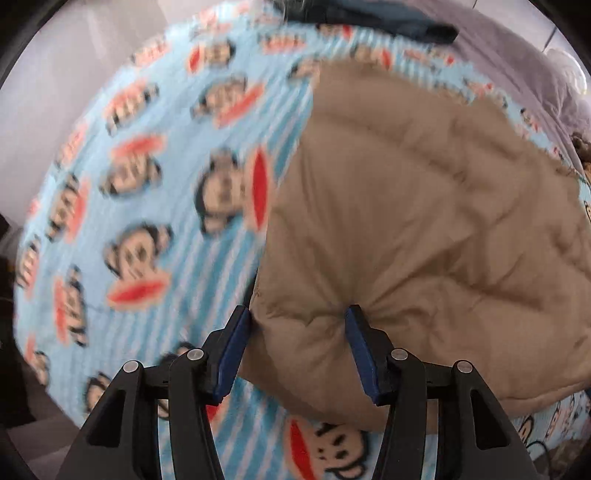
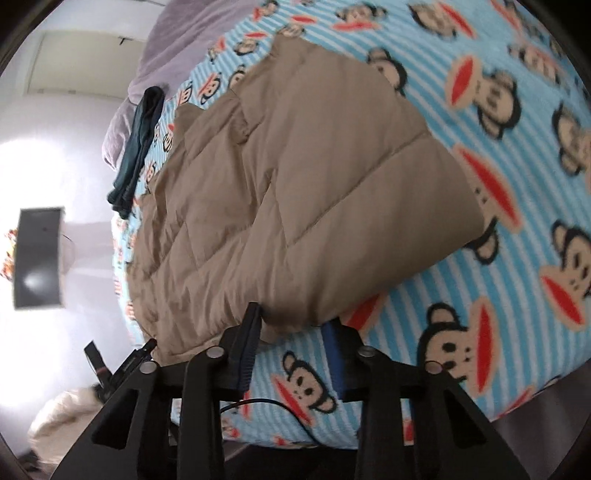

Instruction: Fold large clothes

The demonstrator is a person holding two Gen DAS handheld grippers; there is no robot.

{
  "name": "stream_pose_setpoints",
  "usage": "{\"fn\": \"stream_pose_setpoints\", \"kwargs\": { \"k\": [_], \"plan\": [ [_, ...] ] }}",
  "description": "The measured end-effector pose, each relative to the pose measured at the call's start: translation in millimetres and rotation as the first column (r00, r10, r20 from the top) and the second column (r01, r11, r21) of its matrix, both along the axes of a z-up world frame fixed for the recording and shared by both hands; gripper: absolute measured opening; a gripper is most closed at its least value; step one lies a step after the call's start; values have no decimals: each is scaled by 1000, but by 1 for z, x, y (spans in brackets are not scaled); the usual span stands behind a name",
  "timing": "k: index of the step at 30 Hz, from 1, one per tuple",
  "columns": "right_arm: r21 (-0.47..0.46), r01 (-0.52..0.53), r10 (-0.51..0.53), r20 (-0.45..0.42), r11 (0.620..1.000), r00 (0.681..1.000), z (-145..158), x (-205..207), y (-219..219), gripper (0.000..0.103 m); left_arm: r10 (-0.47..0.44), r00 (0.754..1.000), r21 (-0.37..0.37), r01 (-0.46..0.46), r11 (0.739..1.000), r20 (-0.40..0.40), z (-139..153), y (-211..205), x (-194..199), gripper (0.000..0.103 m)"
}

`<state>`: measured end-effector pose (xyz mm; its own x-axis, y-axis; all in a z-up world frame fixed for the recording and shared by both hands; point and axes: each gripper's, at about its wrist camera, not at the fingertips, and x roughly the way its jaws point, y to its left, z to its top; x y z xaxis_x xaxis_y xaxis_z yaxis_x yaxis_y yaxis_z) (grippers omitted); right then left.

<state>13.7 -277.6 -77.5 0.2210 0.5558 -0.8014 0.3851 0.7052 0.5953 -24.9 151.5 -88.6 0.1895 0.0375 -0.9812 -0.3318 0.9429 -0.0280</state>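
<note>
A tan quilted puffer jacket [image 1: 424,206] lies partly folded on a blue striped monkey-print blanket [image 1: 147,184]. My left gripper [image 1: 299,321] has its jaws closed on a thick bunch of the jacket's near corner, the padding bulging between the blue pads. In the right wrist view the jacket [image 2: 295,184] lies across the blanket [image 2: 498,184]. My right gripper [image 2: 295,321] grips the jacket's near edge, which hangs between its fingers.
A dark teal garment [image 2: 138,147] lies at the blanket's far edge, also in the left wrist view [image 1: 388,18]. A lilac cover [image 2: 177,40] lies beyond it. A black cable [image 2: 277,406] runs under the right gripper. A dark screen [image 2: 37,258] hangs on the wall.
</note>
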Motion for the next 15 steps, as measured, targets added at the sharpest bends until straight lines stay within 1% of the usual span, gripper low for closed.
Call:
{"fn": "stream_pose_setpoints", "kwargs": {
  "k": [1, 3, 5, 6, 7, 9, 11, 12, 14, 15],
  "plan": [
    [-23, 1, -1, 8, 1000, 1000, 7, 5, 1, 33, -6, 1000, 2, 6, 1000, 4, -4, 1, -3, 64],
    [-92, -3, 6, 29, 996, 1000, 17, 7, 10, 33, -25, 1000, 23, 24, 999, 12, -6, 2, -6, 71],
    [-166, 1, 3, 23, 986, 1000, 15, 7, 19, 33, -28, 1000, 1, 28, 1000, 9, -6, 5, -7, 71],
    [-191, 13, -10, 15, 981, 1000, 23, 1, 20, 33, -27, 1000, -15, 27, 1000, 6, -6, 8, -6, 71],
    [-211, 20, -18, 11, 977, 1000, 25, -3, 17, 31, -29, 1000, -21, 29, 999, 4, -6, 9, -6, 71],
    [-260, 25, -14, 46, 965, 999, 43, -9, 17, 30, -40, 999, -30, 40, 999, 6, -6, 10, -5, 71],
    [-312, 6, 21, 84, 950, 996, 66, -10, 20, 30, -51, 999, -38, 51, 998, 11, -8, 13, -5, 71],
    [-340, -15, 49, 90, 940, 995, 70, -4, 24, 30, -53, 999, -40, 54, 998, 12, -9, 14, -6, 71],
    [-390, -44, 77, 71, 920, 994, 64, 8, 25, 30, -55, 998, -50, 55, 997, 12, -10, 17, -6, 71],
    [-412, -62, 85, 36, 909, 996, 52, 19, 26, 30, -55, 998, -57, 55, 997, 8, -11, 18, -5, 71]
  ]
}}
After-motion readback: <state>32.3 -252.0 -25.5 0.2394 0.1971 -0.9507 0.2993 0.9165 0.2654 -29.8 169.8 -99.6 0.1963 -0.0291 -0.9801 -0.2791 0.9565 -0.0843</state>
